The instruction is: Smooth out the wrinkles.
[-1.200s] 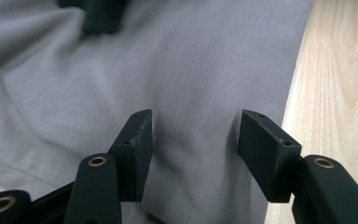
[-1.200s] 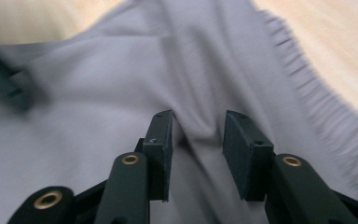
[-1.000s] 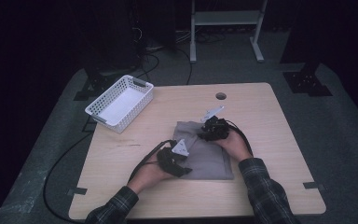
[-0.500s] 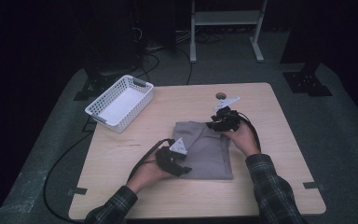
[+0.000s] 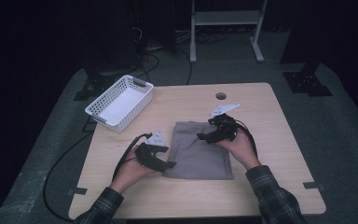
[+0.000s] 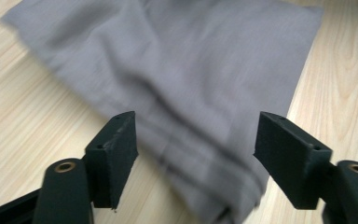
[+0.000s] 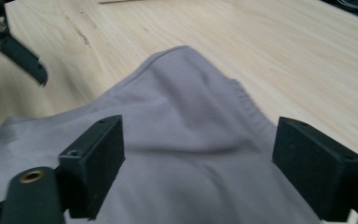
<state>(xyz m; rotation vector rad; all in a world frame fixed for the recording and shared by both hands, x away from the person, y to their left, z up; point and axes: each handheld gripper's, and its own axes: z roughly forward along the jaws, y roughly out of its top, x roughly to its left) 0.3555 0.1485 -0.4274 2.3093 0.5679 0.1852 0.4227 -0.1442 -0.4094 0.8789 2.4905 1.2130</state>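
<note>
Right tool (image 5: pixel 204 136) has swung back from the far edge, jaws apart over grey cloth (image 5: pixel 198 150); left tool (image 5: pixel 169 164) apart at near-left corner; I judge folding continues.

One wooden table (image 5: pixel 261 186) was seen, and on it one folded grey cloth (image 5: pixel 198 151) and one white basket (image 5: pixel 119 102) were counted. Two grippers were counted: the left gripper (image 5: pixel 170 164) and the right gripper (image 5: pixel 201 136), each with two black jaws set apart. Two hands were seen, the left hand (image 5: pixel 130 170) and the right hand (image 5: pixel 242 149), and two plaid sleeves. One round hole (image 5: pixel 221 96) was noted in the tabletop, and one metal stand (image 5: pixel 223 23) behind it.
</note>
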